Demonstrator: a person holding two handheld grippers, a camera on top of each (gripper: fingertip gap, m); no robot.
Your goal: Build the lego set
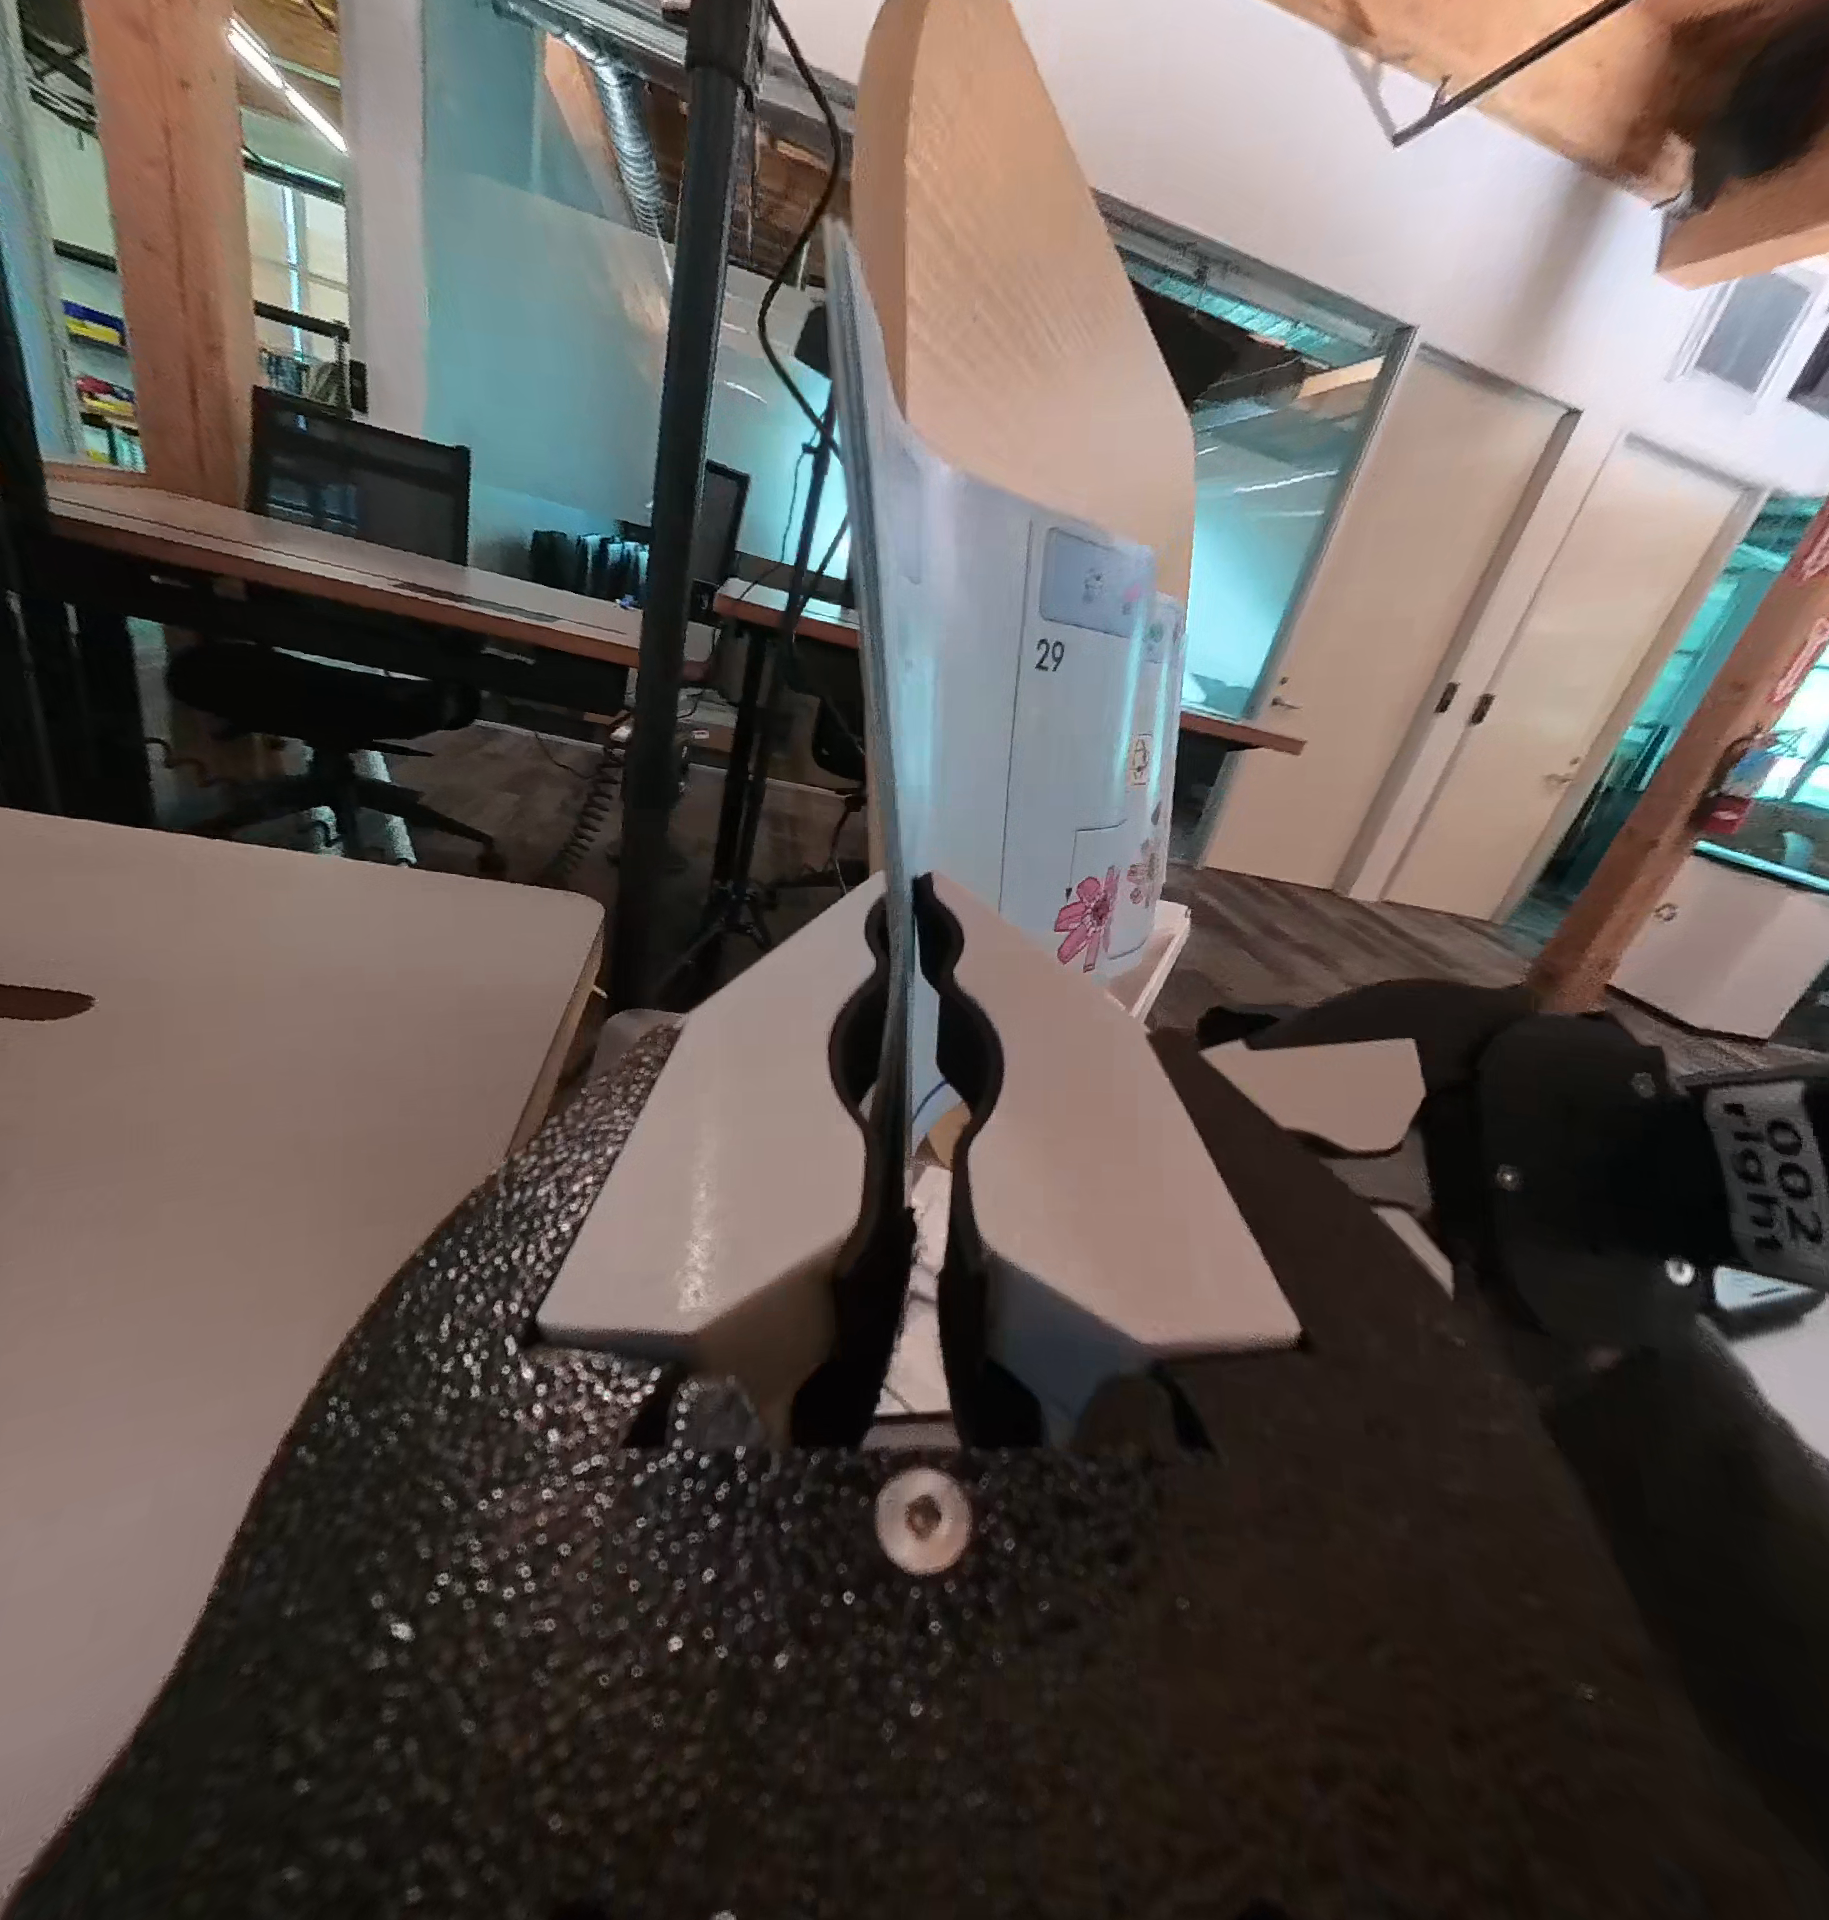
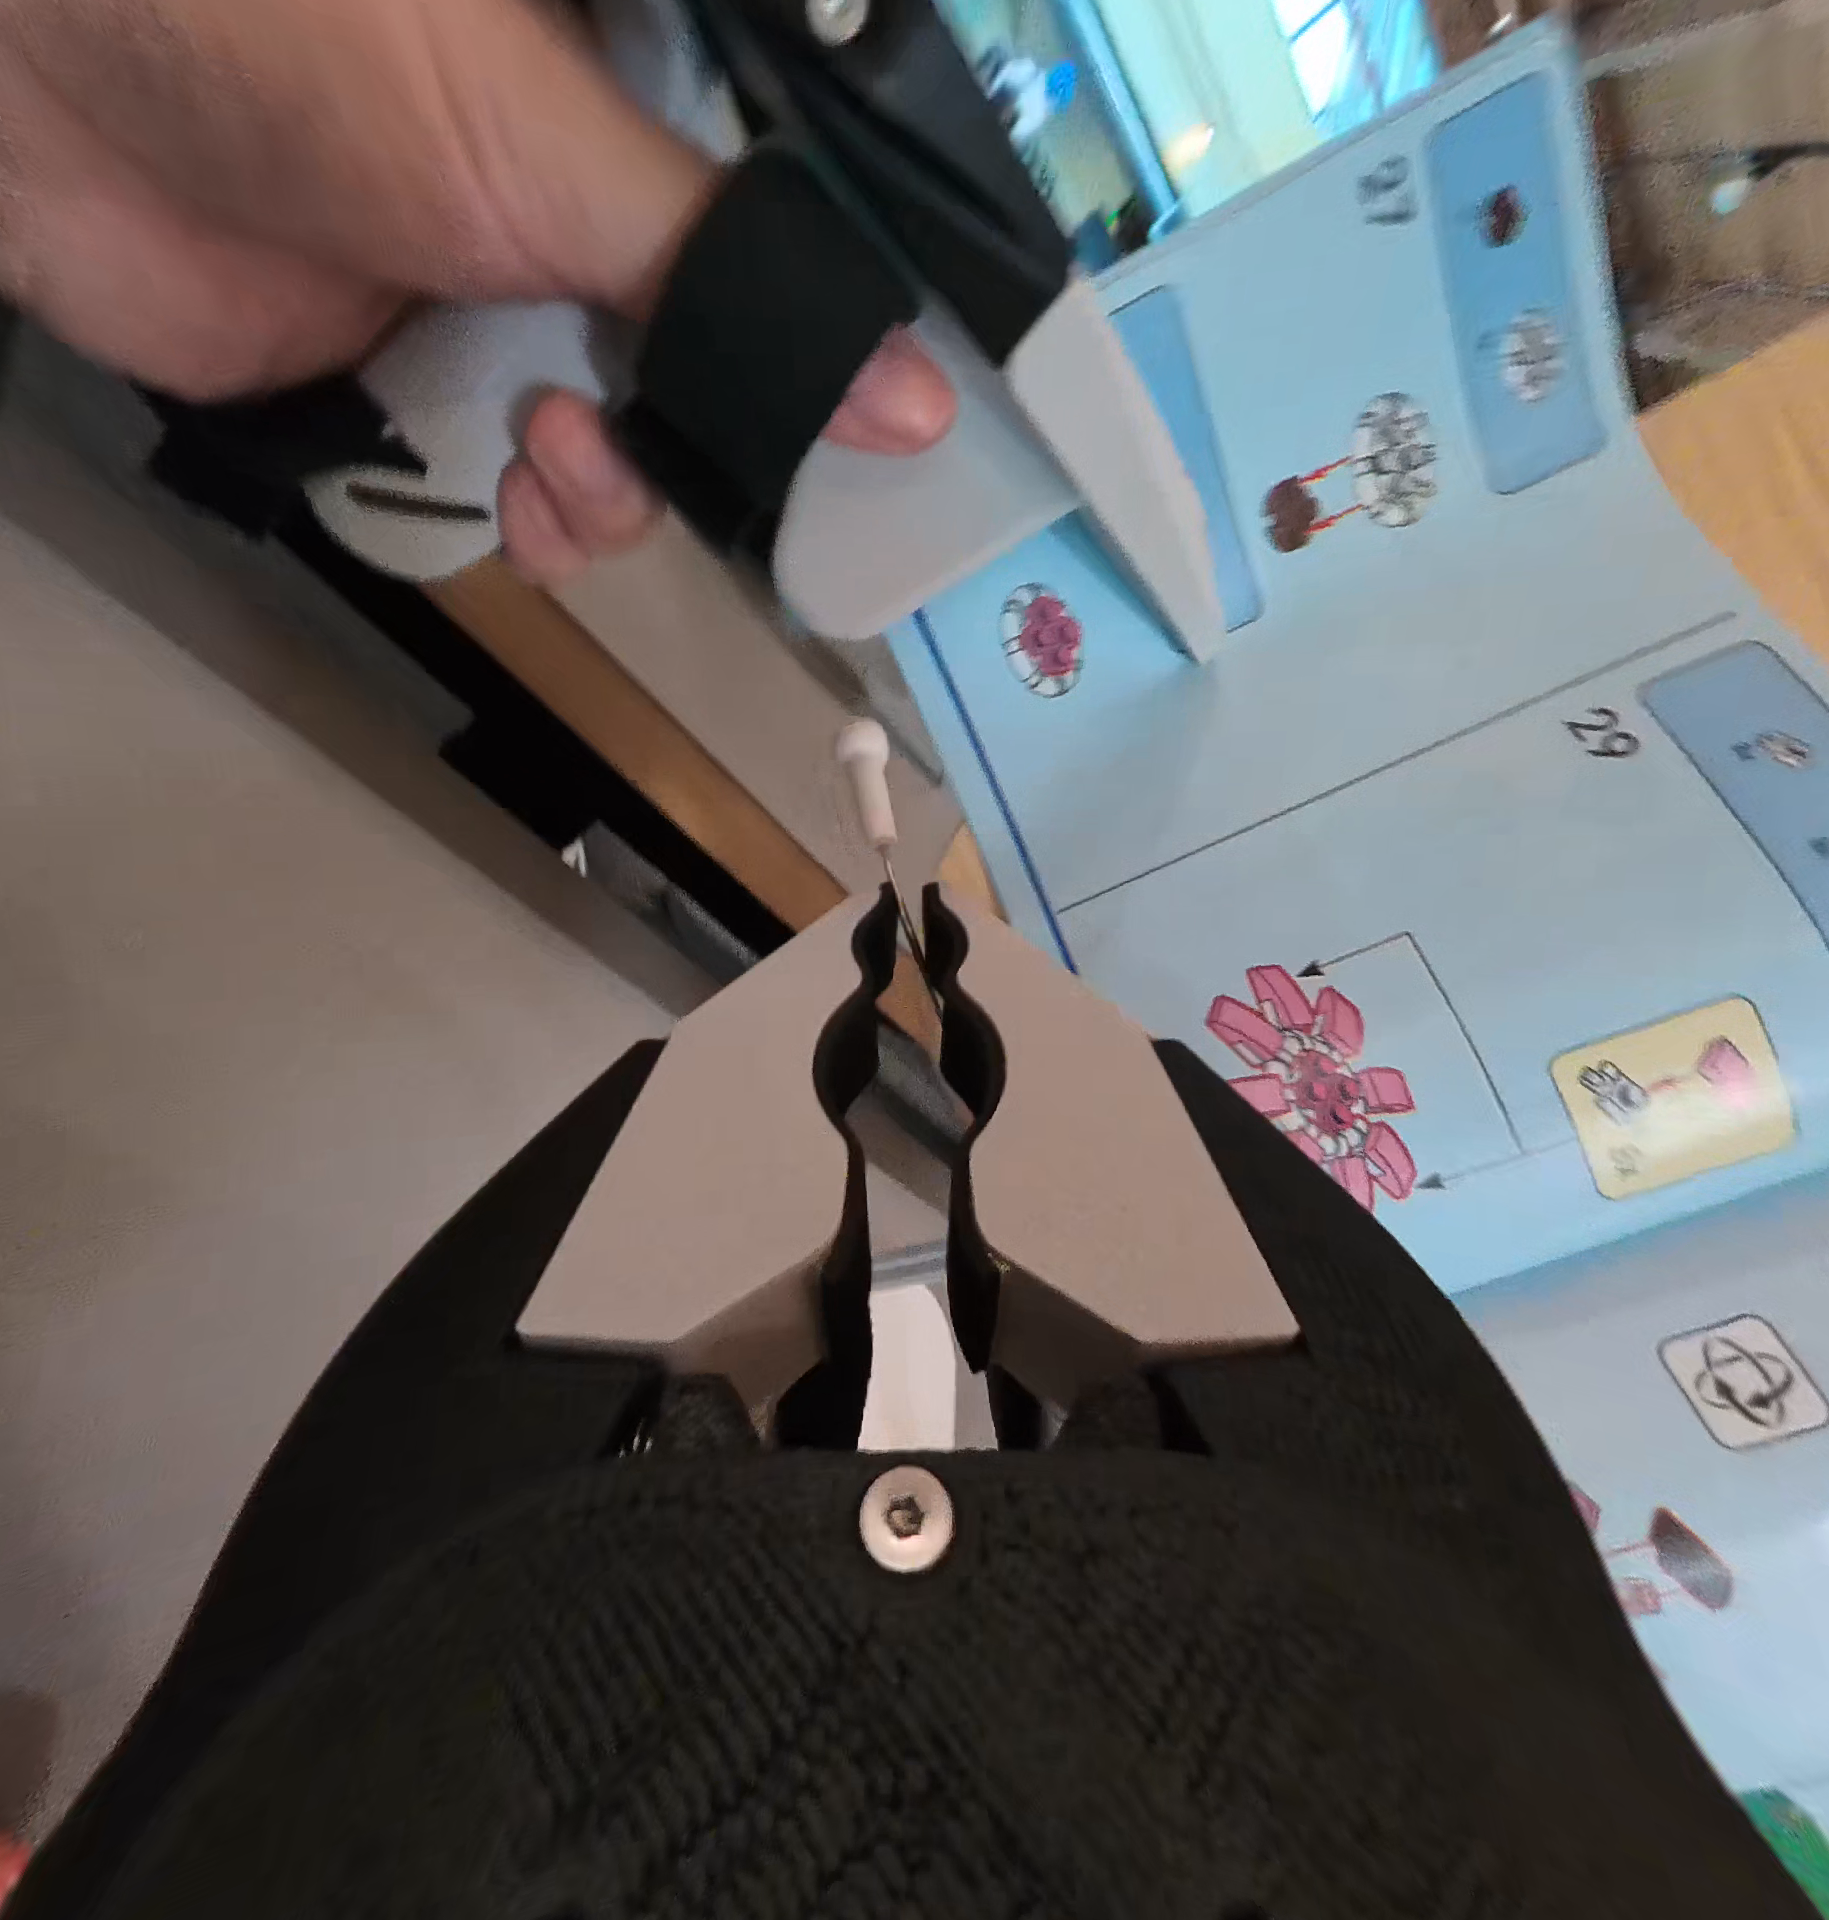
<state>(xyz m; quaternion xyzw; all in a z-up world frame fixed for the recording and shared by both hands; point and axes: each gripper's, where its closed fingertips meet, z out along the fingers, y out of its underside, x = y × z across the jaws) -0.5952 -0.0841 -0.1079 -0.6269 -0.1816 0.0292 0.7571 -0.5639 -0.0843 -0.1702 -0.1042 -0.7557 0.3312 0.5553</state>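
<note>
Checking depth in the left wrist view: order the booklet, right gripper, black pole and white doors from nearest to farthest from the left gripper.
1. Booklet, clamped in the left gripper.
2. Right gripper, close on the right.
3. Black pole, behind, left.
4. White doors, far right wall.

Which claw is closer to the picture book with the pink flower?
Left. The left gripper is clamped right on the instruction booklet. The right gripper sits beside its open pages without touching, pinching a thin white-tipped piece.

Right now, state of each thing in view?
Left tool: shut on the instruction booklet.
Instruction booklet: lifted, standing on edge, open, pages curling.
Right tool: shut on a thin pin with a white tip.
Person's hand: wrapped around the left tool's handle.
</note>
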